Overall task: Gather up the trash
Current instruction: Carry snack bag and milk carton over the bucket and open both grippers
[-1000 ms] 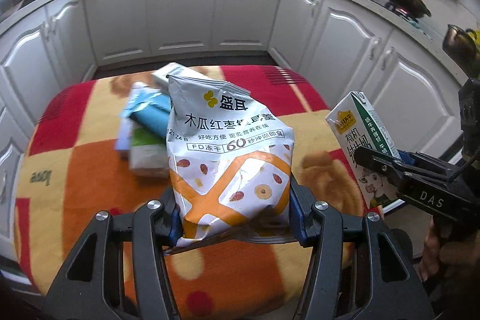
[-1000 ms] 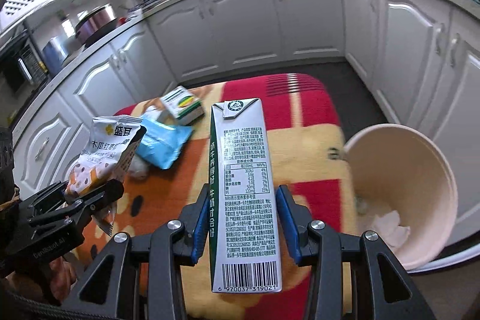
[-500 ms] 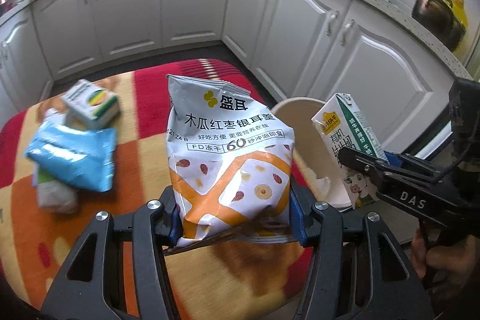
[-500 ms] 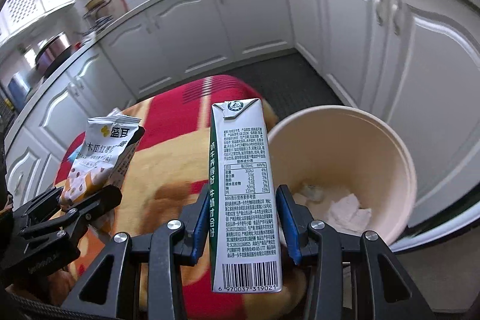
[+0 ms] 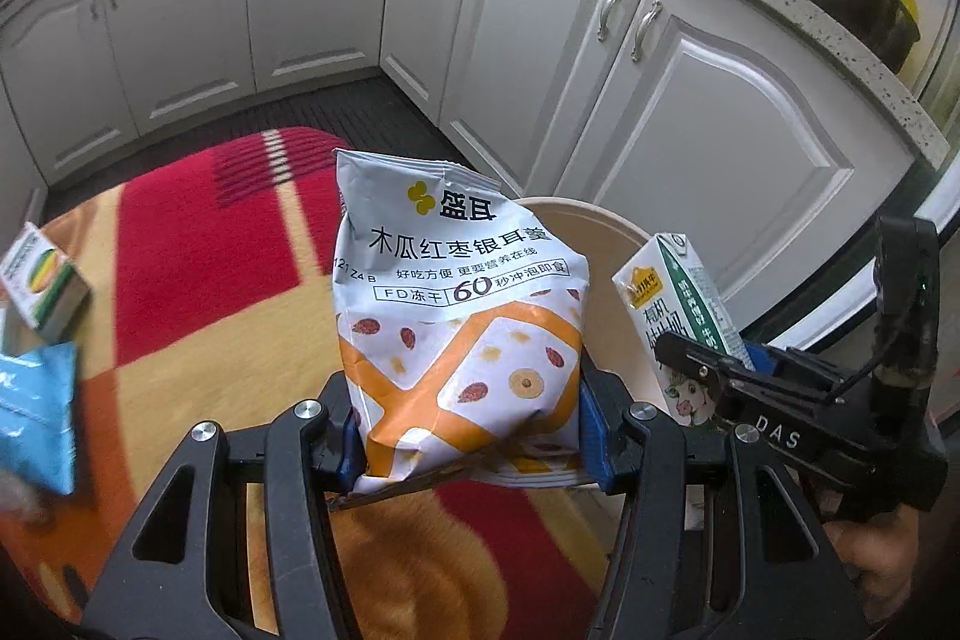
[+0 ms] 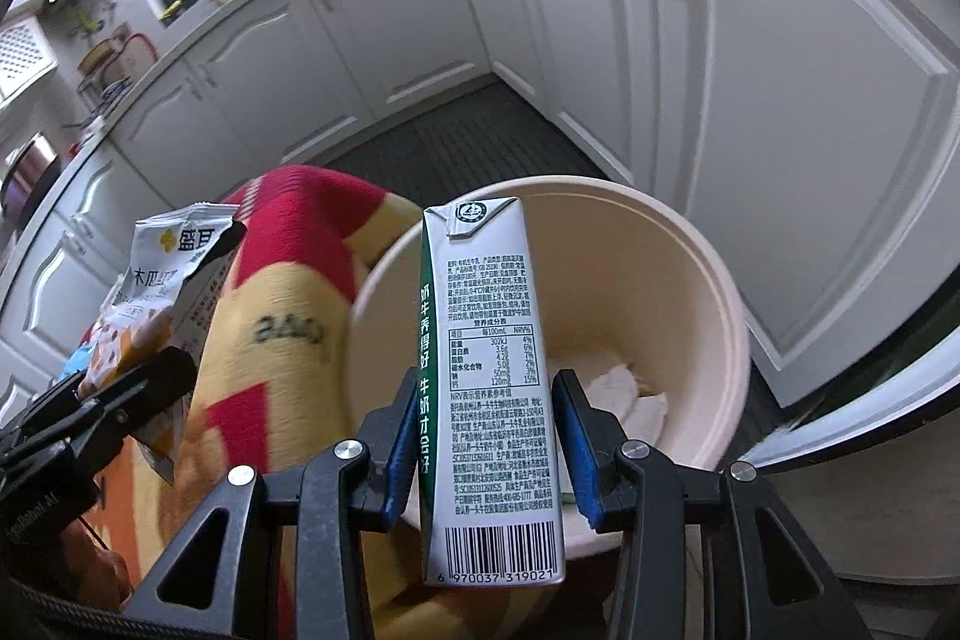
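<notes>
To the left of the left gripper (image 5: 471, 436), a small green-and-white cardboard box (image 5: 42, 289) and a light-blue plastic packet (image 5: 36, 409) lay on the red, orange and yellow patterned blanket (image 5: 198, 244). That gripper's blue pads pinched the lower part of a white-and-orange foil snack bag (image 5: 462, 304), held upright, with the cream round plastic bin (image 5: 600, 232) just beyond it. Further right, the right gripper (image 6: 486, 451) clamped a tall white-and-green milk carton (image 6: 492, 376) upright by its lower half in front of the same bin's opening, where crumpled white paper (image 6: 624, 388) lay inside.
</notes>
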A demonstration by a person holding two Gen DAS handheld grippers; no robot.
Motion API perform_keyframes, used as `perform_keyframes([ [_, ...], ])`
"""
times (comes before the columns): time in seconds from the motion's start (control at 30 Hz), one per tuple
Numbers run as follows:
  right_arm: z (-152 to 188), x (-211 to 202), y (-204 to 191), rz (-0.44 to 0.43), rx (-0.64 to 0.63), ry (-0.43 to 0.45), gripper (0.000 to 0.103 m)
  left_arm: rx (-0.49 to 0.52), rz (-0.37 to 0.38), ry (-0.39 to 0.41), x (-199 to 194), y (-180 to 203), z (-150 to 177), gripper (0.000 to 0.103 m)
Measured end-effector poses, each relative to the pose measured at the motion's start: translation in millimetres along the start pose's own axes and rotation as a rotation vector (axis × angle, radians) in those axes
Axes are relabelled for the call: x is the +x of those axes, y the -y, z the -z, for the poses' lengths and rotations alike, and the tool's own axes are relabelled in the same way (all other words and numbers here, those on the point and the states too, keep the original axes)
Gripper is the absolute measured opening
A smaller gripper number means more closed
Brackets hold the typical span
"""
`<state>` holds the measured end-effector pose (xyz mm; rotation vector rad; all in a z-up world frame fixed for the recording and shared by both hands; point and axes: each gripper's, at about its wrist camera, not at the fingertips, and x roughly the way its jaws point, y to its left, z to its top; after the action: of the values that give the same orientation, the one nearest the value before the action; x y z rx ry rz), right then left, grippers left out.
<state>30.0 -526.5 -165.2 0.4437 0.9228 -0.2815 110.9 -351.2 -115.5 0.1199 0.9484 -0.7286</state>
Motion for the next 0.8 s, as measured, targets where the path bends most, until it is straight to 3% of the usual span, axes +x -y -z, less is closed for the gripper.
perform_keyframes([
  [0.3, -1.2, 21.3, 20.1, 0.047, 0.033, -0.034, 0.041, -0.005, -0.015, -0.063, 35.5, 0.0, -6.1, 0.053],
  [0.8, -1.1, 48.3, 40.5, 0.059, 0.079, -0.067, 0.041, 0.004, 0.006, -0.074, 39.9, 5.8, -8.3, 0.054],
])
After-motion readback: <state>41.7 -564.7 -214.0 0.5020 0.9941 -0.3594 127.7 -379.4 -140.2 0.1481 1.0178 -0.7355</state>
